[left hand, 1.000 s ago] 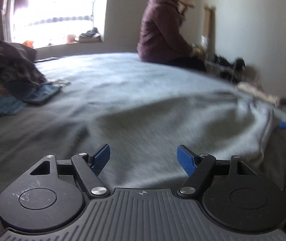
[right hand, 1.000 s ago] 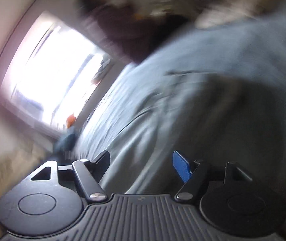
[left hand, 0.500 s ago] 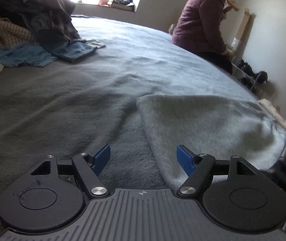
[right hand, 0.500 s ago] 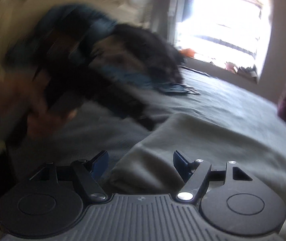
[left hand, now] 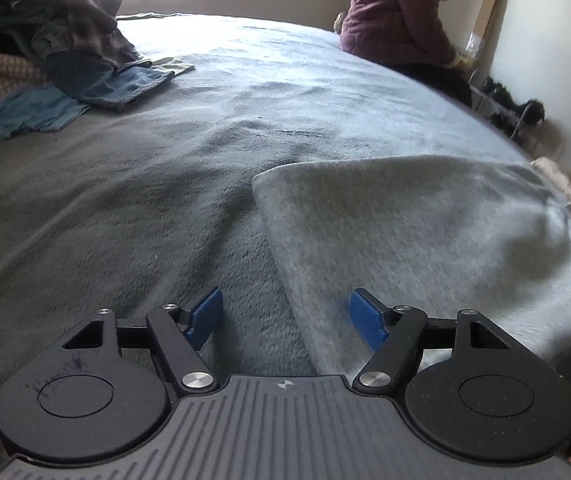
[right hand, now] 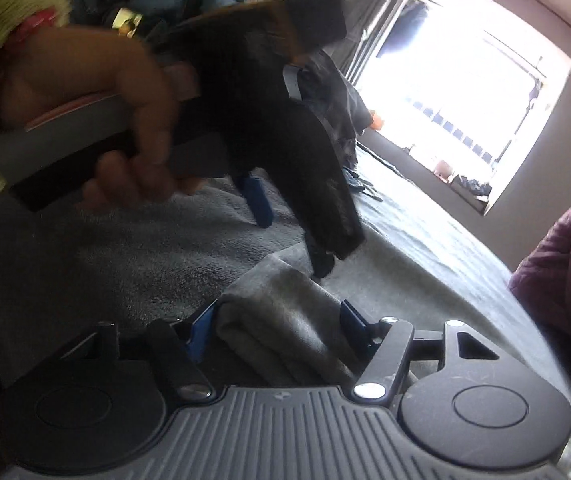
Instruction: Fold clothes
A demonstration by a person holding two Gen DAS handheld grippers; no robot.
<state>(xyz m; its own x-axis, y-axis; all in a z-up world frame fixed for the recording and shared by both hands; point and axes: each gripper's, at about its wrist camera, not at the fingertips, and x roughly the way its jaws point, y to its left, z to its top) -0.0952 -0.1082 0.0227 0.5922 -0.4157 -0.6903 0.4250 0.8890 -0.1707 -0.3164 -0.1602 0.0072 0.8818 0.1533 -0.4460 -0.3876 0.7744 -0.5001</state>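
We see the left gripper (left hand: 285, 316) with jaws apart, just closing, the grey garment (left hand: 425, 240) edge between them, untouched. The right gripper (right hand: 277, 324) jaws, closing too, hold a garment fold between them; its left pad touches it, a grip we cannot tell.

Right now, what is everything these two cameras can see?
towel: one, pale grey, folded, near edge of the bed
blanket: one, grey, covers the bed
clothes pile: one heap, dark, blue and tan, far left
window: one, bright, far wall
person: one, purple jacket, sits at the far side
left gripper: black, blue pads, open over the towel's edge
right gripper: open, jaws just closing, towel fold between
hand: one, grips the left gripper's handle
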